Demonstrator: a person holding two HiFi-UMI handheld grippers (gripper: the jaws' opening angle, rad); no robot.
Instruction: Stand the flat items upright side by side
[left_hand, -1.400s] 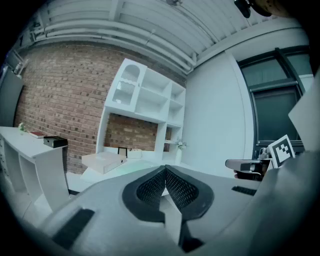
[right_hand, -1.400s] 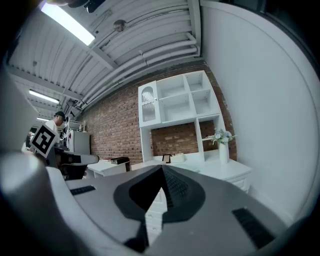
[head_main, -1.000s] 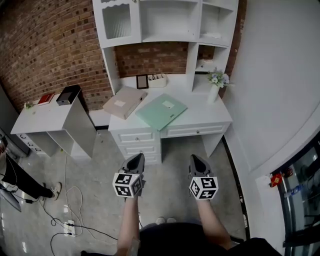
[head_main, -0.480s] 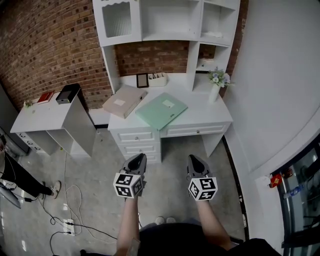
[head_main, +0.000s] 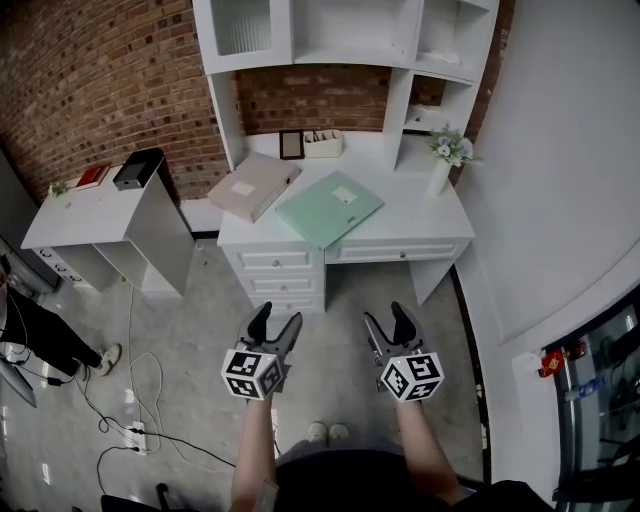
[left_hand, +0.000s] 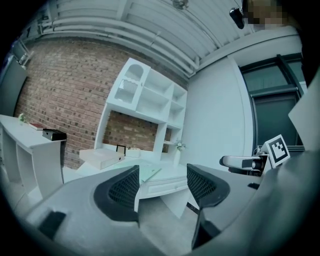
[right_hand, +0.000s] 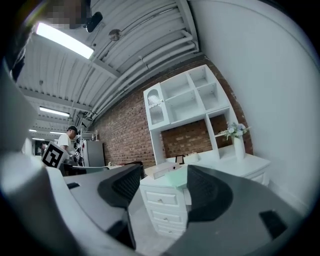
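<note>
The left tongs (head_main: 278, 318) and the right tongs (head_main: 387, 317) are hanging side by side over the floor, well short of the tabletop (head_main: 420, 215). Both have just been opening, and both are now standing wide apart with nothing between their pads; each is only looking across at the furniture ahead.

The two flat things are lying on the tabletop. The beige file (head_main: 252, 186) is resting toward the back left, and the green folder (head_main: 330, 208) is lying just beside it, turned at an angle, with its near corner reaching the front edge. Whether the two are touching is hard to say.

The beige file is looking thick and boxy, so it is probably stiff and will likely hold its shape when tipped up, though it may be heavy if filled. Pinching it across the spine or a long edge seems the safest hold. The green folder is looking thin and smooth, so it may be bending and slipping under the pads. The corner at the front edge is probably offering the easiest place to get a pad underneath. The flower vase (head_main: 440, 175) is standing at the right rear, so any swing that way is calling for care.
</note>
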